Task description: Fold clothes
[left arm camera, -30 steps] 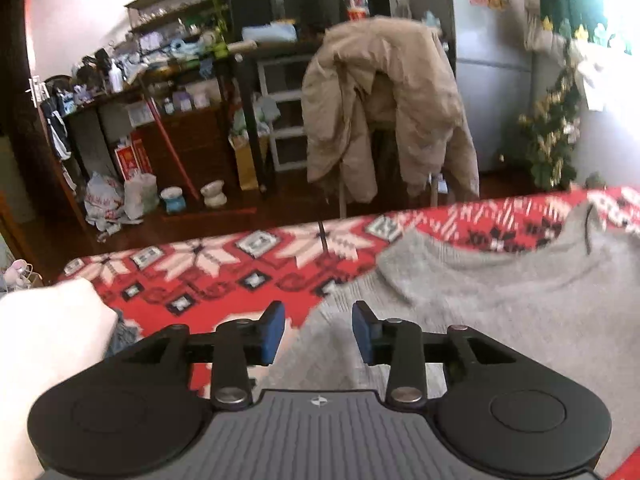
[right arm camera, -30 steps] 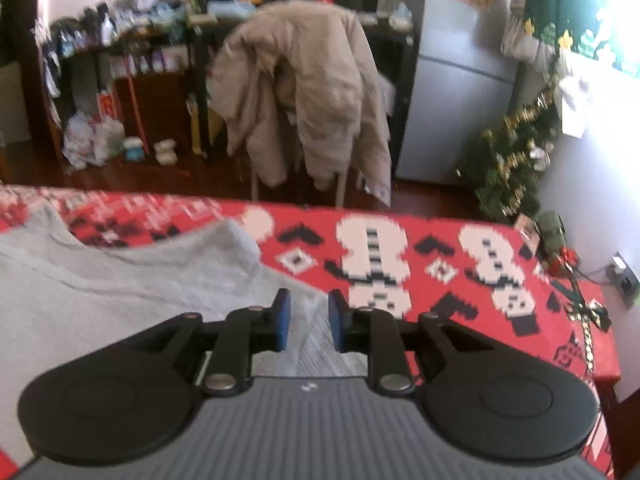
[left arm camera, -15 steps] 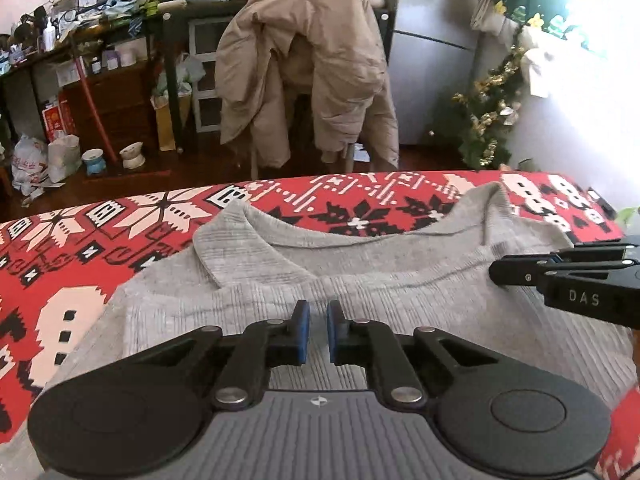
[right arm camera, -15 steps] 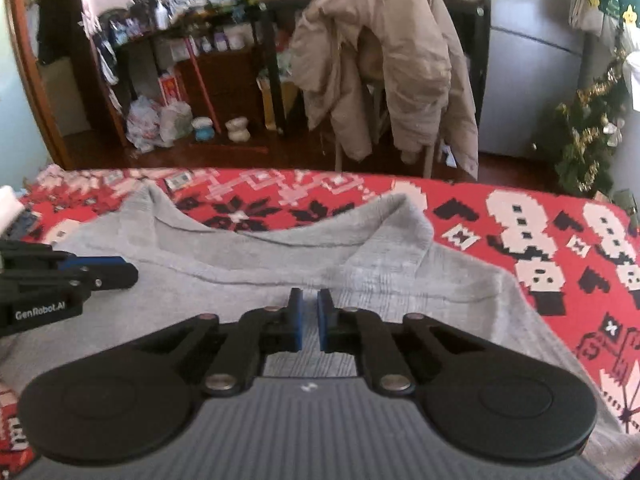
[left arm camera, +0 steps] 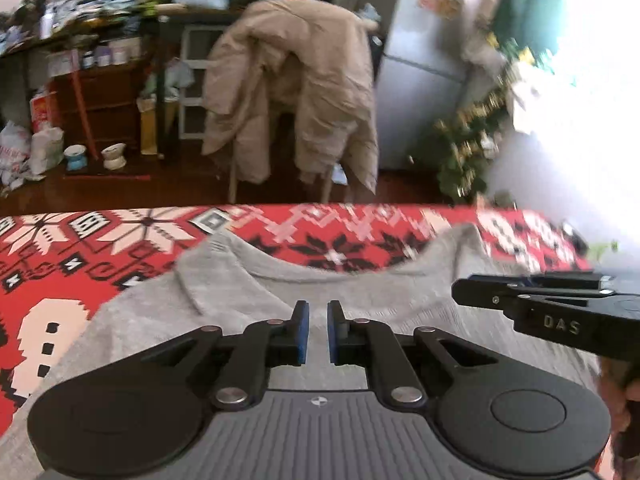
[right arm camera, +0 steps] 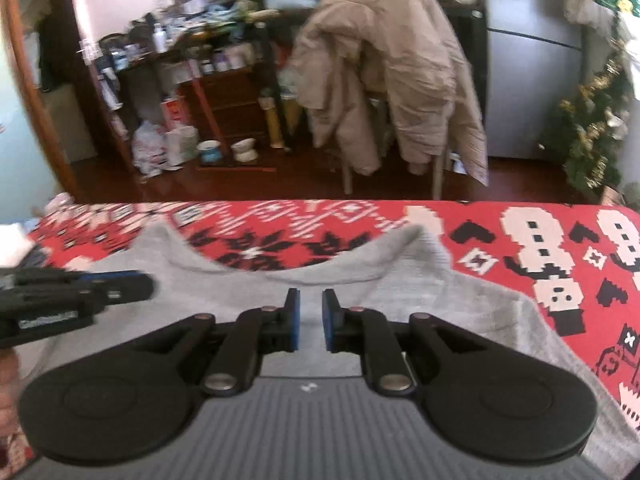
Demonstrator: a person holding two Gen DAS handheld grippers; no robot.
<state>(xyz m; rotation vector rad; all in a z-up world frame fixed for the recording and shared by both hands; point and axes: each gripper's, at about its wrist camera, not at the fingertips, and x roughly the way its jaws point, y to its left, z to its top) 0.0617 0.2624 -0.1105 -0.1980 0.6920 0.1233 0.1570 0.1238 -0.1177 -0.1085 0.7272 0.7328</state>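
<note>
A grey knit sweater (left arm camera: 240,292) lies flat on a red patterned blanket (left arm camera: 120,248), collar toward the far edge. My left gripper (left arm camera: 314,320) sits low over the sweater's middle. Its blue pads stand a narrow slit apart, and grey knit fills the slit. My right gripper (right arm camera: 311,316) is over the same grey sweater (right arm camera: 400,280) a little to the right. Its jaws are opening, and the cloth between them looks loose. Each view shows the other tool from the side: the right gripper (left arm camera: 458,292) and the left gripper (right arm camera: 148,286), tips pointing at each other.
Beyond the blanket (right arm camera: 540,248) stands a chair draped with a beige coat (left arm camera: 292,92). Behind it are cluttered shelves (right arm camera: 208,52), a grey fridge (left arm camera: 420,80) and a small decorated tree (left arm camera: 468,152). A white cloth (right arm camera: 12,240) lies at the blanket's left end.
Both grippers came in from the sweater's outer edges to its middle, and their jaws narrowed. In the last half second the right pads have parted slightly. The left gripper has not changed.
</note>
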